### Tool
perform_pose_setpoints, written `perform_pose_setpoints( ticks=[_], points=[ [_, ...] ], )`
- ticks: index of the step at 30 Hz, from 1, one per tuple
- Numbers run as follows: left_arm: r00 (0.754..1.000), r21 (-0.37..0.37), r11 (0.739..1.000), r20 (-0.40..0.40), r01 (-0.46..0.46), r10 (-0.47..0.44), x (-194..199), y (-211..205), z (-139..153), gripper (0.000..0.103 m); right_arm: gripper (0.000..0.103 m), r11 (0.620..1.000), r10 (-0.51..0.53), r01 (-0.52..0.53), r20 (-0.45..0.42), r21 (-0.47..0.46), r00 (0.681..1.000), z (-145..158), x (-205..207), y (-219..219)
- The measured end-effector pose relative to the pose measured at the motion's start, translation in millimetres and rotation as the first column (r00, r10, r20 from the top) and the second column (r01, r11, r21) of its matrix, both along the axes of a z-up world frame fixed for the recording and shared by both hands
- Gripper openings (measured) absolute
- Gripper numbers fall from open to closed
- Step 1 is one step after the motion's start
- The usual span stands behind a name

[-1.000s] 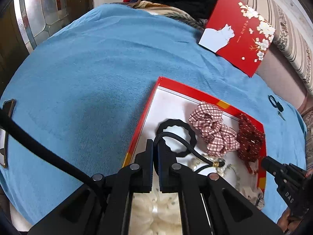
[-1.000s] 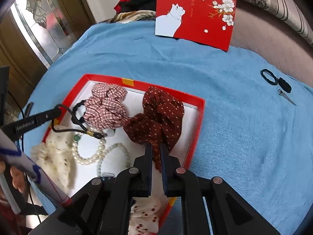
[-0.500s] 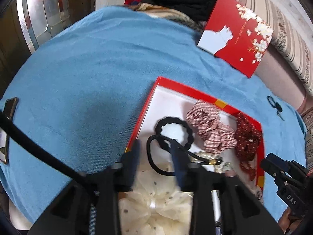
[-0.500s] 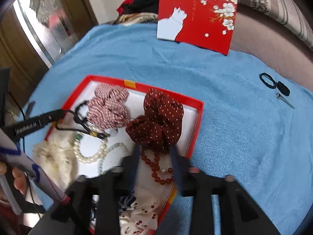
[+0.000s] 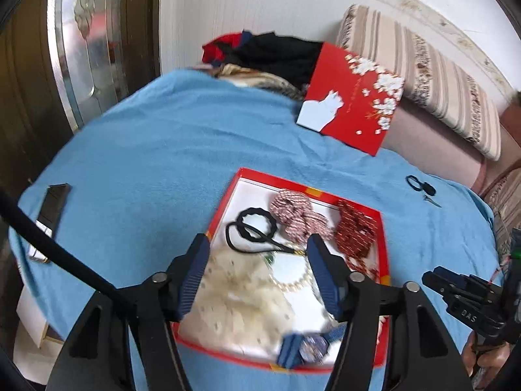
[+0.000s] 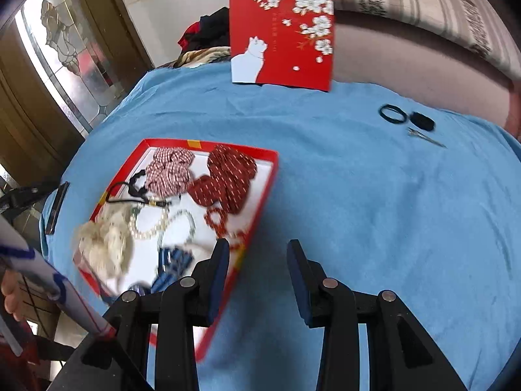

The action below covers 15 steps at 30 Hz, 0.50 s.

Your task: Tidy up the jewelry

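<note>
A red tray lies on the blue cloth. In it lie a checked scrunchie, a dark red dotted scrunchie, a black hair tie with cord, a pearl string, a red bead bracelet, a cream scrunchie and a blue piece. My left gripper is open and empty above the tray. My right gripper is open and empty over the tray's right edge.
A red lid with a white cat leans at the back. Black hair ties and a small metal clip lie on the cloth at the right. A phone lies at the left. Clothes are piled behind.
Both grippers have opened and drawn back and up from the tray. The left one let go of the black hair tie cord, the right one of the dark red scrunchie.
</note>
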<state>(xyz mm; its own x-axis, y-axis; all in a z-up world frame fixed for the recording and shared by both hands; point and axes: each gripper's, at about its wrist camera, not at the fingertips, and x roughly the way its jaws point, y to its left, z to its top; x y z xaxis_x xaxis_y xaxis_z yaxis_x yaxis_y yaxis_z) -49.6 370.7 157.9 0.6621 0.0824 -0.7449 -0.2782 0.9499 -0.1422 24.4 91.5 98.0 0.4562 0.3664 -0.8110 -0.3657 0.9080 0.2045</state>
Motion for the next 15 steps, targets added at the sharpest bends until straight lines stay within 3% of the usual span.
perform_pose_setpoints(
  ticks=[10, 15],
  points=[
    [0.995, 0.017, 0.998, 0.073, -0.062, 0.061, -80.7, -76.2, 31.4, 0.075, 0.042, 0.999, -0.033, 0.036, 0.077, -0.04, 0.996, -1.5, -65.9, -56.7],
    [0.983, 0.124, 0.983, 0.143, -0.135, 0.117, -112.4, -121.2, 40.9, 0.089, 0.044, 0.996, -0.079, 0.082, 0.088, -0.034, 0.993, -3.8, -89.6, -86.2]
  ],
)
